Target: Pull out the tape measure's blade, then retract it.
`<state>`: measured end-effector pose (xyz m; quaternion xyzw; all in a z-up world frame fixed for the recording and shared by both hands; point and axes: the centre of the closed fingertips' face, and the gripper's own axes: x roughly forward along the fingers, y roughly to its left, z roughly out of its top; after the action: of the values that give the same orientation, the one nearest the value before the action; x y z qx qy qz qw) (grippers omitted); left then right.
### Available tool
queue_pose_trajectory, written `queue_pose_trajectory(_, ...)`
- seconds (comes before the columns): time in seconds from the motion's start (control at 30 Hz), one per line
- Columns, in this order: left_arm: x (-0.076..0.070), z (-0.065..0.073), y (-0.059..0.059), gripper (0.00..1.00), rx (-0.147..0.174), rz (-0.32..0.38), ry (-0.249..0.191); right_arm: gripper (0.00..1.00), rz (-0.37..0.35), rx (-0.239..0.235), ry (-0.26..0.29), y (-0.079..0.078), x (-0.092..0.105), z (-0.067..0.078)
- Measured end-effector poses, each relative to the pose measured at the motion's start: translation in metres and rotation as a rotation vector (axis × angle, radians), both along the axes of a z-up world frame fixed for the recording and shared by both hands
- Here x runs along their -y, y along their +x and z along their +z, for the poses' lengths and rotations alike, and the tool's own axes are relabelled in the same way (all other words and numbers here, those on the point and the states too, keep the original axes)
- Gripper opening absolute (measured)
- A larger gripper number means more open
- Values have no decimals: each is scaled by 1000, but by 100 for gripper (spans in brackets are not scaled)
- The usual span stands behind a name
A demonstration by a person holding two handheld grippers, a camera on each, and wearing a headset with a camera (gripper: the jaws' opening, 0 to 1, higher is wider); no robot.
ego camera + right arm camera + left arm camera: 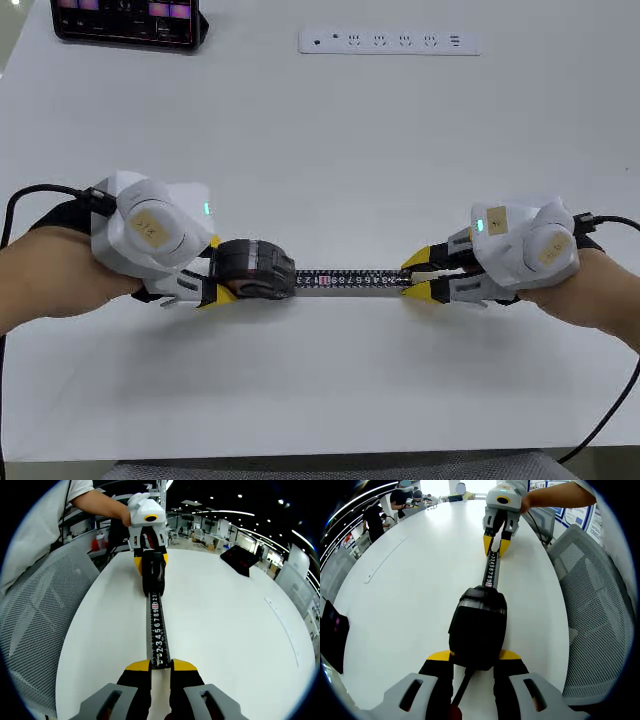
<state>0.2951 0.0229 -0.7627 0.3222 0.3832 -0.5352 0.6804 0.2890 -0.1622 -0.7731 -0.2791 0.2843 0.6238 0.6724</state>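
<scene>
A black tape measure case (pixel 254 270) lies on the white table, held between the yellow-tipped jaws of my left gripper (pixel 213 270). In the left gripper view the case (pixel 478 625) sits between the jaws of that gripper (pixel 475 656). A short length of black blade (pixel 350 279) with white numbers runs right from the case to my right gripper (pixel 418 275), which is shut on the blade's end. In the right gripper view the blade (pixel 158 632) stretches from my right gripper (pixel 160 665) to the case (pixel 153 573).
A white power strip (pixel 388 41) lies at the table's far edge, and a dark tablet (pixel 128 20) stands at the far left. A grey mesh chair (pixel 592 610) stands beside the table. Black cables trail from both grippers.
</scene>
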Motion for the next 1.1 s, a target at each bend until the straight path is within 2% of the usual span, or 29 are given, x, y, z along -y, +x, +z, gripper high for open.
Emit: queue_pose_trajectory(1.1,1,1,-1,26,4,1,-1,9,-19,6,-49,0,30,1)
